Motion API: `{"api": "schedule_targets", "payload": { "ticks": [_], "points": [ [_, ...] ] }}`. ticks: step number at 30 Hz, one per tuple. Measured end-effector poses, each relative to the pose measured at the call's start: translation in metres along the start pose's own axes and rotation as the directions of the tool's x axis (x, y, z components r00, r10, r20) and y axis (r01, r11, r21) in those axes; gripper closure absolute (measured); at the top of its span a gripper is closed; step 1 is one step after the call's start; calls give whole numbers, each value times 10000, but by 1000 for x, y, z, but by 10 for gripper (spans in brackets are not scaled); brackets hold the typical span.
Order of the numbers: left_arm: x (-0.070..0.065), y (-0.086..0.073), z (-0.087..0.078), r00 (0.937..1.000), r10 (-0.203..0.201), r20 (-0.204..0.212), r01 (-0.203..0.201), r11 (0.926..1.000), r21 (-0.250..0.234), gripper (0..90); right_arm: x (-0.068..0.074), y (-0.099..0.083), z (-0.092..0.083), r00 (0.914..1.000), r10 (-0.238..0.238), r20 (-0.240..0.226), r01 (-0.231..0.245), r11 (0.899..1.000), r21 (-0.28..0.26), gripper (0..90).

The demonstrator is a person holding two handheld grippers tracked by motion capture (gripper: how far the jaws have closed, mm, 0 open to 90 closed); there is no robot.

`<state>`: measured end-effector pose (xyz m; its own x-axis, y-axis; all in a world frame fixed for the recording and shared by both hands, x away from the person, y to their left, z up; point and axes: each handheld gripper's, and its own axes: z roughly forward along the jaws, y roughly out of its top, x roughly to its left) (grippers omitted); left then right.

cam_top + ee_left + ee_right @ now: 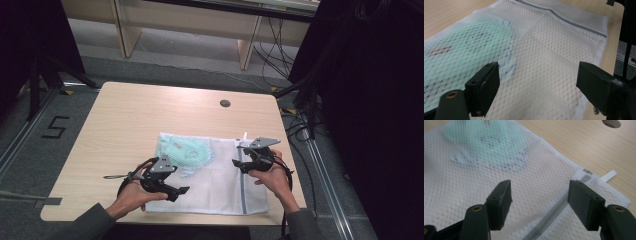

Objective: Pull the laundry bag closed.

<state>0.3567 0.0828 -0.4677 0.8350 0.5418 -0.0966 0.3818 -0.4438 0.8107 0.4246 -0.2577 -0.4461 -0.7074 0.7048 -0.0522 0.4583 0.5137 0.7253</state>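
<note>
One white mesh laundry bag (220,180) lies flat at lower centre of the high view. Inside it, at its upper left, sits one pale green bundle of cloth (182,149). One grey zip line (242,185) runs down the bag's right part, and one small white tab (245,135) sticks out at its top edge. One light wooden table (150,115) carries it all, with one round dark hole (225,103) at upper centre. Two black handheld grippers: left gripper (185,190), right gripper (236,163).
</note>
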Motion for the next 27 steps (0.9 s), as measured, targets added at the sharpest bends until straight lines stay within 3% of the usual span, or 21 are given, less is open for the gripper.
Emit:
{"api": "schedule_targets", "payload": {
  "ticks": [1,2,3,6,9,10,11,12,13,14,15,17,18,19,21,22,24,26,27],
  "points": [
    [0,-1,-1,10000,-72,29,72,10000,-27,180,1,-2,0,10000,54,21,-54,10000,-70,362],
    [3,-1,-4,9995,302,-7,-302,9995,133,179,2,-3,-3,9999,82,-66,-81,9999,107,362],
    [1,-2,-4,10000,-61,-71,60,10000,-66,177,3,-5,-3,9998,159,-77,-159,9999,-7,360],
    [4,-3,-11,9999,-72,-111,72,10000,-42,165,6,-9,-5,9995,258,-196,-254,9995,180,343],
    [8,-6,-18,9996,-172,-237,171,9998,-45,164,10,-15,-4,9995,299,-97,-301,9994,-154,335],
    [10,-8,-20,9997,-128,-196,127,9999,-43,164,9,-15,-8,9995,246,-199,-243,9996,176,332],
    [10,-9,-22,9993,-244,-277,242,9997,-75,164,11,-18,-7,9995,290,-134,-291,9995,-76,331],
    [12,-10,-23,9994,-235,-248,234,9997,-46,164,11,-18,-9,9995,183,-257,-180,9997,140,330],
    [12,-12,-25,9990,-321,-299,320,9995,-41,164,14,-21,-8,9991,386,-164,-388,9992,-85,329],
    [14,-12,-26,9997,-122,-221,123,9999,63,164,13,-21,-12,9996,198,-197,-194,9997,169,327],
    [13,-13,-28,9992,-309,-263,312,9995,104,163,14,-22,-12,9996,198,-208,-197,9998,41,324],
    [15,-14,-29,9995,-180,-276,178,9998,-50,164,17,-24,-16,9988,417,-262,-411,9989,232,320],
    [13,-15,-30,9985,-428,-334,427,9991,-37,163,19,-26,-16,9988,439,-211,-437,9990,96,318],
    [15,-16,-31,9992,-221,-319,220,9998,-36,163,18,-28,-17,9993,334,-183,-333,9994,96,318],
    [15,-17,-33,9989,-258,-387,258,9997,10,163,21,-31,-20,9989,420,-212,-420,9991,11,316],
    [13,-19,-34,9978,-528,-404,529,9986,7,163,21,-32,-22,9992,305,-256,-301,9994,148,315],
    [15,-21,-36,9987,-179,-487,186,9997,149,164,24,-36,-24,9993,314,-223,-311,9995,105,301],
    [15,-22,-36,9985,-224,-490,233,9996,177,164,26,-40,-25,9995,238,-213,-237,9997,70,298],
    [14,-23,-37,9984,-264,-494,274,9994,194,164,29,-42,-27,9984,502,-259,-497,9986,189,295]
  ]
}}
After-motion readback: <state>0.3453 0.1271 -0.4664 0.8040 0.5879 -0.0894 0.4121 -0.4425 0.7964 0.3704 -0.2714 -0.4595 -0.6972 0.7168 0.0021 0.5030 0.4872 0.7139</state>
